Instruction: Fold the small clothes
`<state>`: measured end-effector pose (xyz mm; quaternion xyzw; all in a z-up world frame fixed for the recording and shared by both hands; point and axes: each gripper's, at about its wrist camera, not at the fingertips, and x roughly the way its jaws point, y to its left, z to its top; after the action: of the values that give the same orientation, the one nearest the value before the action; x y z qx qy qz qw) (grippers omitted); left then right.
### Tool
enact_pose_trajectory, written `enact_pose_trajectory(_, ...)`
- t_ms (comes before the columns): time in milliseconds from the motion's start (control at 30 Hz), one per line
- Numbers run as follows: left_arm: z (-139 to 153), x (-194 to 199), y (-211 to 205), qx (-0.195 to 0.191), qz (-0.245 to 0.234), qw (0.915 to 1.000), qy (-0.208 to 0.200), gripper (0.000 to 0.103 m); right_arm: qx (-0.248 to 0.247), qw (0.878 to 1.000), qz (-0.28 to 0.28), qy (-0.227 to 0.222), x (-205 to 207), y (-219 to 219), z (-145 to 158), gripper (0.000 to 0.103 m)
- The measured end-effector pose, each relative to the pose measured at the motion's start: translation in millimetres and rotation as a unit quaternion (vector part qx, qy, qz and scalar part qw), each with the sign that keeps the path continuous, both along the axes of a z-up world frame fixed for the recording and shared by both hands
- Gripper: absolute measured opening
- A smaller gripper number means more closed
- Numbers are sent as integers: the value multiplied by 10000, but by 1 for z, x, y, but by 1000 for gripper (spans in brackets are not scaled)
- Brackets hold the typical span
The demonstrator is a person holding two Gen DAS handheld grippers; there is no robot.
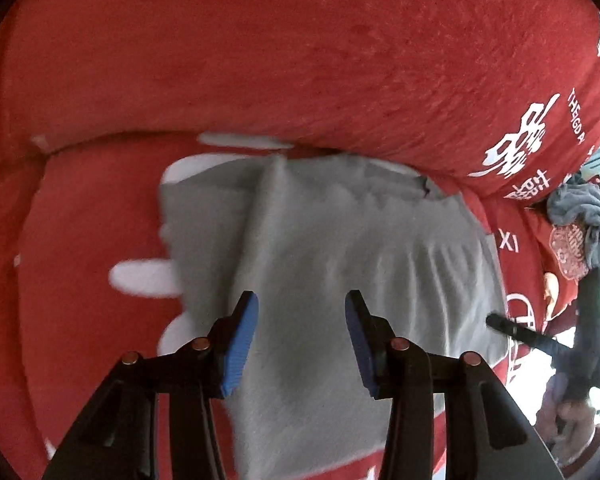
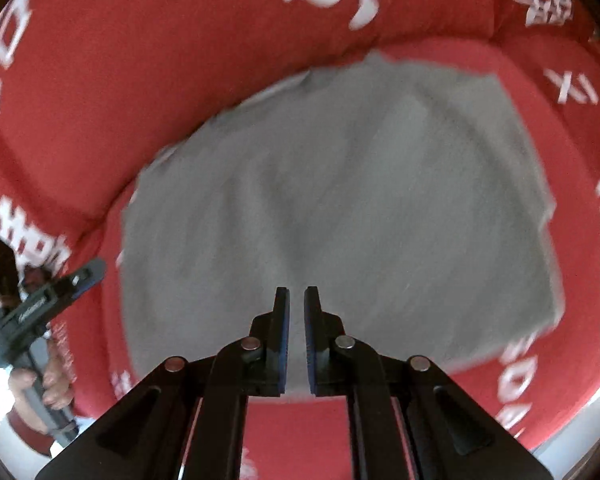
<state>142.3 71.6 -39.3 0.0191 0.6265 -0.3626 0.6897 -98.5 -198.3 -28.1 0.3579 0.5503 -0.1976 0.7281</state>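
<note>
Through the left wrist camera we see the soft grey knit garment spread on the red printed cushion, below its raised back roll. Our left gripper hovers above it, jaws wide and empty.

From the right wrist camera, our right gripper is nearly closed, gripping nothing, over the garment's near edge. The cloth looks light and limp; we judge corners or hems are best to pinch.

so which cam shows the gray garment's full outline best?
Right wrist. The gray garment sits almost whole in frame, edges visible all round against the red cushion, though motion-blurred. Left wrist is sharper and shows folds, but its near edge runs out of frame.
</note>
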Motion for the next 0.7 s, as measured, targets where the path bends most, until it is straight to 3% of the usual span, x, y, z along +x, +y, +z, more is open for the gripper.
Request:
enact_pose_trajectory(200, -41, 12, -14, 377, 88, 9990, 231, 46, -158, 9998, 20, 86, 14, -58, -18, 8)
enact_pose_trajectory(267, -49, 17, -6, 198, 219, 9990, 321, 46, -21, 9997, -4, 252, 15, -76, -38, 7)
enact_pose_trajectory(300, -51, 20, -3, 101, 292, 9988, 389, 46, 170, 9998, -90, 86, 11, -86, -48, 1)
enact_pose_trajectory(433, -53, 27, 10, -72, 441, 9971, 608, 46, 559, 9968, -418, -382, -3, -114, -54, 0)
enact_pose_trajectory(600, -46, 23, 13, 180, 475, 9975, 499, 46, 609, 9939, -804, -439, -21, -141, -52, 0)
enact_pose_trajectory(700, -40, 19, 10, 450, 555, 9972, 230, 46, 564, 9937, -912, -336, -31, -150, -50, 0)
